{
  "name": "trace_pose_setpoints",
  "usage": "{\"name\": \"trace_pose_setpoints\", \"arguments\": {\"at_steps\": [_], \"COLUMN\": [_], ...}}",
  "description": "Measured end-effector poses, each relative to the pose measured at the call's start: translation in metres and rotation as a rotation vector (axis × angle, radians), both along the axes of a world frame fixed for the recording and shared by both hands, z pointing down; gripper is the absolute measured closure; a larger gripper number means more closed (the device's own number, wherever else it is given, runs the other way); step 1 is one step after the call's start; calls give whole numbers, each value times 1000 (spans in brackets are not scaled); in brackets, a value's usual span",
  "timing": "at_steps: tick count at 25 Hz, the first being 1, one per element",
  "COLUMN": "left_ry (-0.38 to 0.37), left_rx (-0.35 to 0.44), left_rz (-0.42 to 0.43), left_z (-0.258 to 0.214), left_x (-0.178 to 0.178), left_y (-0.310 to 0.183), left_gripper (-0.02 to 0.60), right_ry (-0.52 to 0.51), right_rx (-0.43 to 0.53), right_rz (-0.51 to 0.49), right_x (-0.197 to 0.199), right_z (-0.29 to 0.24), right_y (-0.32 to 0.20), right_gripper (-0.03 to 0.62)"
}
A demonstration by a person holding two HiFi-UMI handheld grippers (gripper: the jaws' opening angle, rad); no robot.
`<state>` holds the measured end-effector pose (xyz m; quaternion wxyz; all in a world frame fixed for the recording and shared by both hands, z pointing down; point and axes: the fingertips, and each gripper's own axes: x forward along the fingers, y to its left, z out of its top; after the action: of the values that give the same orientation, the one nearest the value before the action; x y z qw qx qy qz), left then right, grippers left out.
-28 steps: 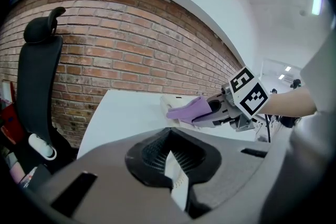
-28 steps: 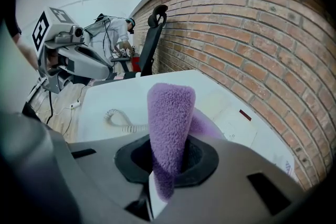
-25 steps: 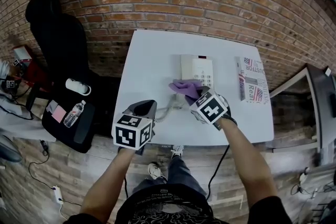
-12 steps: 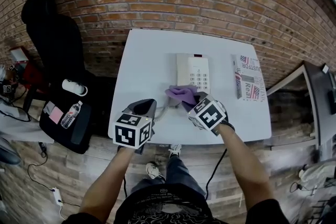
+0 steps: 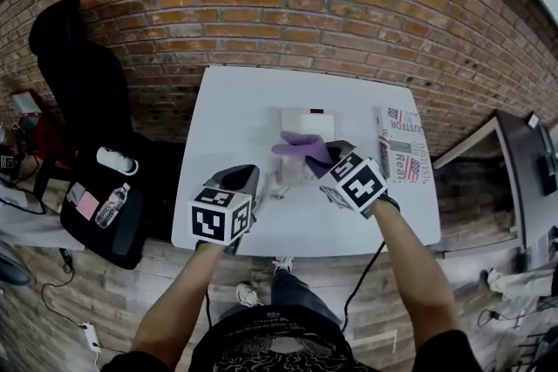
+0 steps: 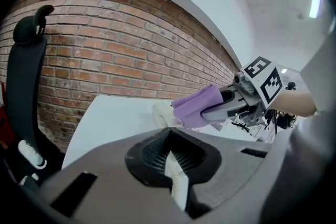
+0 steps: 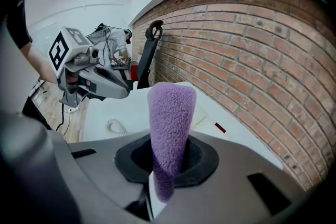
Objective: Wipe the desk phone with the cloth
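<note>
Head view. A white table (image 5: 231, 113) stands against a brick wall (image 5: 288, 4). A white desk phone (image 5: 307, 119) lies near the table's middle, with its coiled cord (image 5: 271, 187) trailing toward the near edge. A printed newspaper (image 5: 400, 145) lies to the phone's right, apart from it. Left of the table stands a black office chair (image 5: 74, 70), and a water bottle (image 5: 111, 206) lies on a black seat below it.

The right gripper (image 5: 321, 154) is closed on a purple cloth (image 5: 295, 144). The cloth spreads over the near end of the phone; whether it presses on the phone or hangs just above it is hard to judge from this angle. The left gripper (image 5: 244, 180) hovers over the table's near left part, well short of the phone.

Left gripper view. The left gripper (image 6: 176, 183) has its jaws brought together with nothing between them. Beyond it, the cloth (image 6: 197, 106) covers part of the phone (image 6: 161, 113).

Right gripper view. The cloth (image 7: 169, 128) stands pinched upright between the closed jaws. The phone (image 7: 210, 115) lies just behind it.
</note>
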<state>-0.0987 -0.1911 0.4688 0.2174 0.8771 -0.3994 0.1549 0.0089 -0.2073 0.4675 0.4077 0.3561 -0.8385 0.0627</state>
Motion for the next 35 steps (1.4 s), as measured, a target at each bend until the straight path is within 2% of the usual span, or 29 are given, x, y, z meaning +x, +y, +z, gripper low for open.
{"name": "trace_pose_setpoints", "arguments": {"at_steps": [8,17,23,27,35], "left_ry": [-2,-32,-45,-56,-39], "left_rx": [8,-21,-50,-77,-99], "left_rz": [-14,-72,-107,-165,-262], "left_z": [-6,1,9,16,25], "left_x": [26,38,51,39,19], "left_y": [-41,-85,-105,-111,-117], "left_gripper": [577,577,577,577,577], "right_ry": [-13,-64,-155,-216,-230], "right_rx": [51,28,-42,-130,-278], "right_rz": [-40,-130,-218,-290,-357], "right_x": [19,19,5,-15,-30], "right_z": [-37,-44,-28,-2,49], "right_y": [-60,-137,-175,-190,-208], "right_gripper": [548,548,548,548,548]}}
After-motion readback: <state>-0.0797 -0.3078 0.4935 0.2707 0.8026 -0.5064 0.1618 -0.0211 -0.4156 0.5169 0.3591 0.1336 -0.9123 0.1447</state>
